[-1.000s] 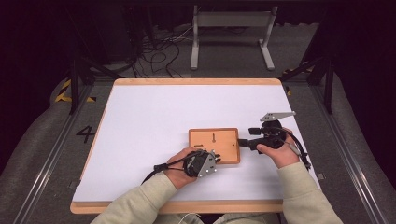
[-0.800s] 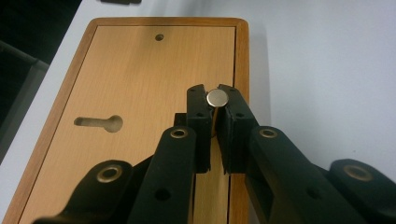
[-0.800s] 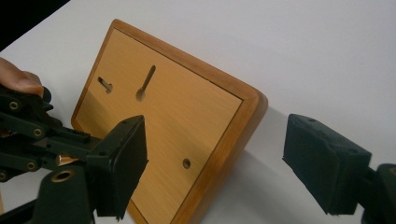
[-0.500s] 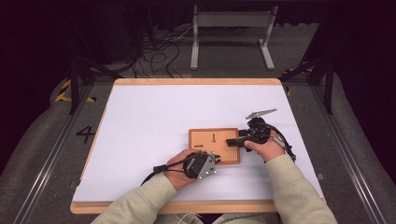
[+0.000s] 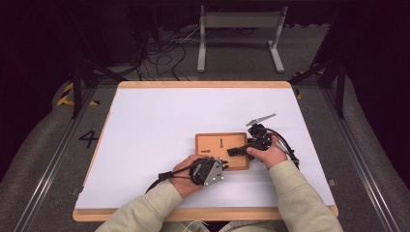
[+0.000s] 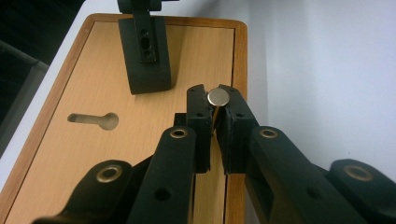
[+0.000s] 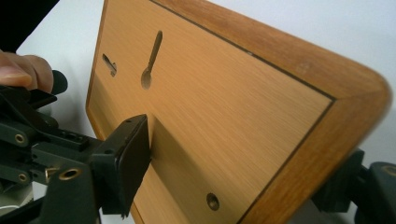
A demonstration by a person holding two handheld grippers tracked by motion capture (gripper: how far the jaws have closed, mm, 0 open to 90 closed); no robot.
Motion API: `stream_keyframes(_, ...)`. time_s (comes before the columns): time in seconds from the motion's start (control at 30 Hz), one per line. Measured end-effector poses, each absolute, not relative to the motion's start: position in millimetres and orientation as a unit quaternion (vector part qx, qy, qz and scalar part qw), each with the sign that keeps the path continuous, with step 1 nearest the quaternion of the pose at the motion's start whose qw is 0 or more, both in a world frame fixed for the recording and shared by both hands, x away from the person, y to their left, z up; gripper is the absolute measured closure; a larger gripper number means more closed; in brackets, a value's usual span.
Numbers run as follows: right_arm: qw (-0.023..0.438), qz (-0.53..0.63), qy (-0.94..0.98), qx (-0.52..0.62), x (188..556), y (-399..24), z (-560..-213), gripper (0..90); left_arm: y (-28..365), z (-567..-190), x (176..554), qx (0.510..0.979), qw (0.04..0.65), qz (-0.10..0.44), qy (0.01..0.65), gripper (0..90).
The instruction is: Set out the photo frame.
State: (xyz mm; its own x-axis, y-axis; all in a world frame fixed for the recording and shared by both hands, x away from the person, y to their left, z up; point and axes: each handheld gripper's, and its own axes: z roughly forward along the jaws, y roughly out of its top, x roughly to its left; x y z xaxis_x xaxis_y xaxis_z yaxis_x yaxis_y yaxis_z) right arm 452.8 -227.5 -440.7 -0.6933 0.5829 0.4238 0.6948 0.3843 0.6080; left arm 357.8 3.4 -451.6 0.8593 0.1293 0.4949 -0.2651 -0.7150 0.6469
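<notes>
The left tool (image 6: 213, 122) is clamped on a small brass-coloured pin with a flat round silver head (image 6: 218, 96), holding it upright at the near right corner of a flat rectangular wooden board with a darker rim (image 5: 209, 142). That board lies on the white bench (image 5: 159, 116), just in front of the person. In the right gripper view the right tool (image 7: 243, 186) straddles one edge of the board: one black jaw lies on the top face and the other shows beyond the rounded corner. Its jaws have just been closing with the board between them, and they appear to be pinching it, though I cannot see the far pad's contact.

My reading is that the job is to seat the pin in the keyhole-shaped slot (image 6: 93, 121) cut into the board's face. The pin is picked up and the board is being steadied, so the groundwork looks done. What is left is to carry the pin's head to the wide end of the slot, drop it in and slide it along the narrow part. The slot is empty for now, and the pin is well to one side of it.

A second, shorter cutout (image 7: 109, 64) sits near the slot, and a small round hole (image 7: 213, 201) lies close to the gripped edge. The right tool's jaw on the board's face stands near the slot and could crowd the approach. Beyond the bench are loose cables (image 5: 164, 48) and a grey metal stand (image 5: 239, 29) on the floor, well clear of the work.
</notes>
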Motion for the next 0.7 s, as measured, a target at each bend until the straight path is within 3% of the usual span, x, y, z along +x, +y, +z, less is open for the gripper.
stream_keyframes(0.13,0.077,-0.4,-0.829,-0.383,453,-230,-441,27.5,5,-449,360,0.894,0.383,0.231,-0.018,81.5)
stream_keyframes(0.37,0.066,-0.405,-0.836,-0.364,447,-233,-434,33.7,22,-437,362,0.897,0.394,0.197,0.036,56.5)
stream_keyframes(0.7,0.034,-0.416,-0.847,-0.328,432,-237,-424,40.3,70,-420,356,0.876,0.447,0.155,0.093,47.3)
